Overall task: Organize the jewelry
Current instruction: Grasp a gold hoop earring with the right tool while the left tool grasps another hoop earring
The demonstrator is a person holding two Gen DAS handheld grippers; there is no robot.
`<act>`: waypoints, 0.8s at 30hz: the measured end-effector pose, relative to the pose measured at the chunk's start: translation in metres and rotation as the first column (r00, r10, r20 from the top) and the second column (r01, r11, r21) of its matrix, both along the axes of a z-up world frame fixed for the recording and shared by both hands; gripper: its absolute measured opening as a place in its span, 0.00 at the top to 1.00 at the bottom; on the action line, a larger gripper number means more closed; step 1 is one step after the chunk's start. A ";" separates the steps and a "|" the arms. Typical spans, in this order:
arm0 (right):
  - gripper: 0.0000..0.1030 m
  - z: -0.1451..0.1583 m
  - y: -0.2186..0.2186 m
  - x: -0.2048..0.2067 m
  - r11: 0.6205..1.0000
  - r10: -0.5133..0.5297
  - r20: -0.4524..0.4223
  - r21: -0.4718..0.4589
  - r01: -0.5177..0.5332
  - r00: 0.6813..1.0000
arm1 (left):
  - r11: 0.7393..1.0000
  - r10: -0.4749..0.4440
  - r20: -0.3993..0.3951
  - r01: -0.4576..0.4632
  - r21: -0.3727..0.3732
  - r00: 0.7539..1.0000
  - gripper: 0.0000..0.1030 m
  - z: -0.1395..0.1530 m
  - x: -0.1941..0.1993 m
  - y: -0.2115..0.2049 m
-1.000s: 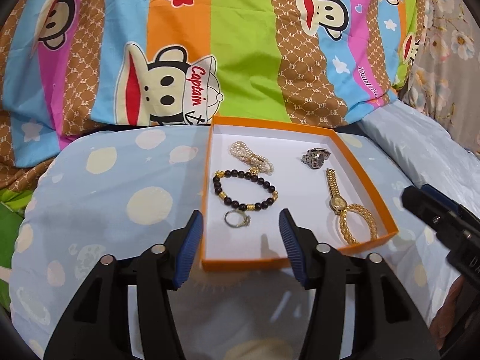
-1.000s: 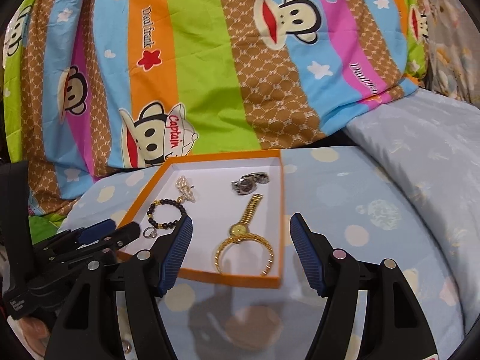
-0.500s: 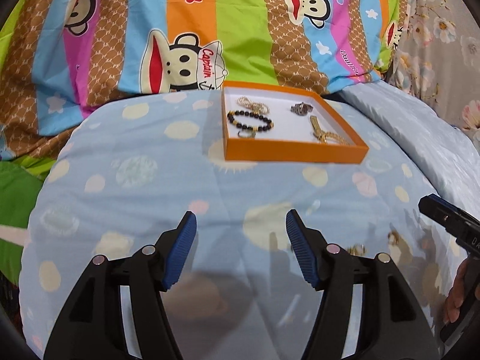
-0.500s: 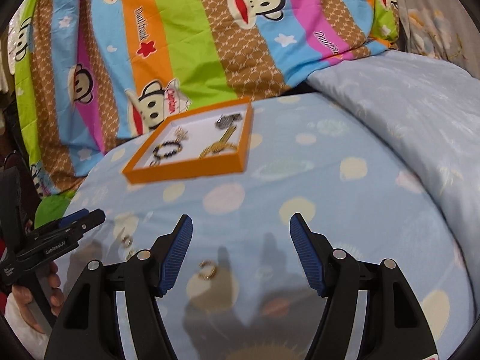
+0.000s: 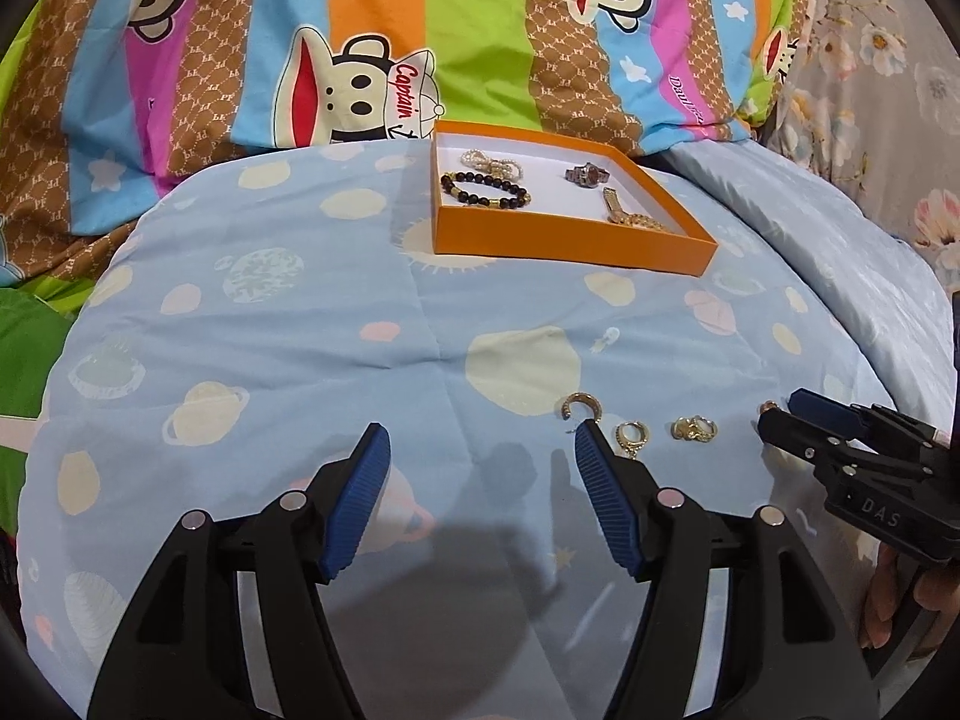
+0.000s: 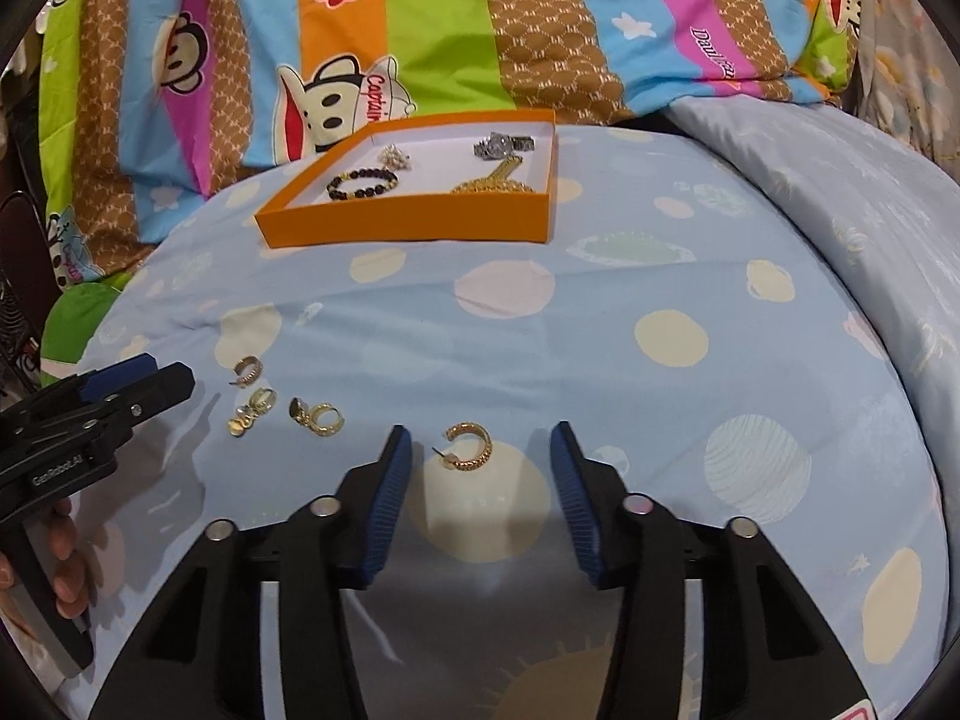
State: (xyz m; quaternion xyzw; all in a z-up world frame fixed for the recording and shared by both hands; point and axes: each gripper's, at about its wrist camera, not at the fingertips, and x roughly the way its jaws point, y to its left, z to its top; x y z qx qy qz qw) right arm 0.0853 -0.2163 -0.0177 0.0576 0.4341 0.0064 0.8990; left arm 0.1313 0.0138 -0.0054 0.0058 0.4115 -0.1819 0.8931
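Observation:
My right gripper [image 6: 480,437] hovers low over the blue cushion, and its jaws are closing around a gold ribbed hoop earring [image 6: 470,447]; the pads stand clear of it. Left of it lie three more gold earrings: a ribbed hoop [image 6: 247,371], a drop earring [image 6: 252,409] and a small hoop pair [image 6: 318,418]. My left gripper [image 5: 480,438] is open over bare cushion, its right fingertip just below the ribbed hoop [image 5: 581,407]. The orange box [image 6: 408,229] further back holds a dark bead bracelet [image 6: 363,183], a pearl piece [image 6: 396,156], a silver watch [image 6: 503,145] and a gold watch [image 6: 492,180].
The cushion [image 5: 270,360] is light blue with pale planets and domes up towards the middle. Behind it lies a bright striped cartoon-monkey blanket [image 5: 468,30], and a pale blue quilt [image 6: 840,192] rises to the right. A person's fingers [image 6: 66,570] hold the left gripper's handle.
Both grippers have drawn back from the orange box to the near part of the cushion, so the loose earrings came into view. The right jaws have narrowed around the hoop earring.

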 end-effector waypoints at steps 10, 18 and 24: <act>0.78 -0.001 0.005 0.002 0.999 0.000 -0.009 -0.038 0.000 1.000 | 1.000 -0.013 -0.008 0.013 0.001 1.000 0.39 -0.001 0.001 -0.003; 0.84 0.000 0.002 0.002 1.000 0.002 -0.002 -0.020 -0.002 1.000 | 0.998 -0.053 -0.017 0.053 -0.022 0.998 0.40 0.000 0.001 -0.013; 0.84 0.000 0.000 0.001 1.000 0.001 0.002 0.003 -0.001 1.000 | 0.997 -0.082 -0.023 0.081 -0.008 0.996 0.43 -0.002 0.009 -0.040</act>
